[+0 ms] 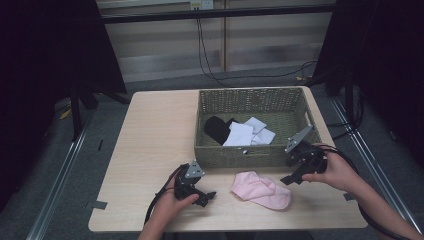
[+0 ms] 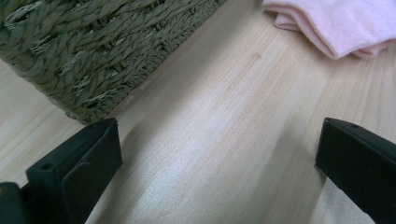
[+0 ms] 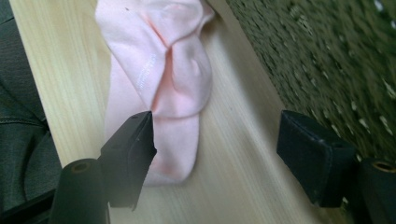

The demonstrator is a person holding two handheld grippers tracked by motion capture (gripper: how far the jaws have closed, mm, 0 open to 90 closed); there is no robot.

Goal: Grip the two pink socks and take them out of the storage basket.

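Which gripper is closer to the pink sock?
Right. The right gripper hovers open just over one end of the pink sock, not touching it. The left gripper sits open on the sock's other side, with bare table between them.

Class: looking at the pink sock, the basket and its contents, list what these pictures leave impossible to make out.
- Pink sock: right gripper view, near end hidden behind a jaw; left gripper view, cut by the top edge.
- Basket contents: high view, the near wall hides the lower edges of the white cloths and the black item; too small to identify.

The pale wooden counter (image 1: 150, 145) fills mid-frame; on it stand a woven green basket (image 1: 250, 156) at upper right and a pink sock (image 1: 262, 190) at lower right.
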